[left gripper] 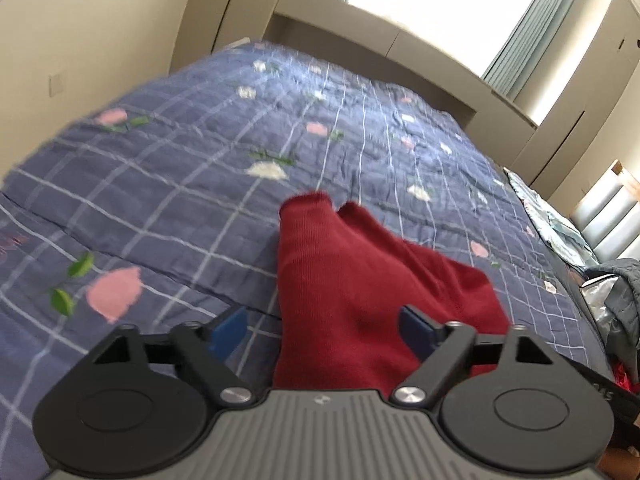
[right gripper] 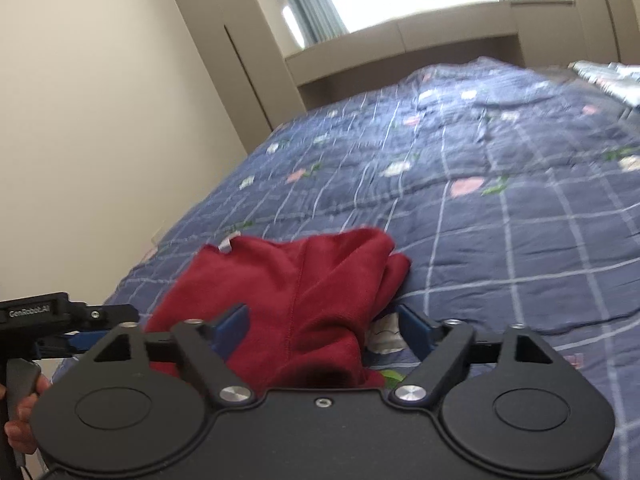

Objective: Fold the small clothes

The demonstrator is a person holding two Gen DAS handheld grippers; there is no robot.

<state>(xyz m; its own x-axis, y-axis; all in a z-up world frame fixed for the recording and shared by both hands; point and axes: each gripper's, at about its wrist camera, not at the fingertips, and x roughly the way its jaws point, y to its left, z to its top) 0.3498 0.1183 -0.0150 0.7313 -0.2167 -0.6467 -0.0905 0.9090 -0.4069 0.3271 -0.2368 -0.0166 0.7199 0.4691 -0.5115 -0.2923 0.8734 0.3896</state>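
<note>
**Inspector A:** Left gripper (left gripper: 322, 326)?

**Inspector B:** Its jaws are standing wide, gripping nothing. The red garment (left gripper: 360, 288) is lying bunched on the blue checked quilt (left gripper: 180, 184), running up between the blue pads, which are not pressing on it.

**Inspector A:** Right gripper (right gripper: 322, 326)?

**Inspector B:** Jaws also spread wide, the garment crumpled between them, unclamped, near the quilt's left edge. A hand (right gripper: 24, 404) is holding the other tool.

Blue checked quilt with pink and white flowers (left gripper: 192, 184) covers bed. Beige wall (right gripper: 80, 120) beside it. Bright window (left gripper: 420, 4), grey-green curtains (left gripper: 532, 32) at far end. Grey jacket (left gripper: 624, 292) at right edge.
</note>
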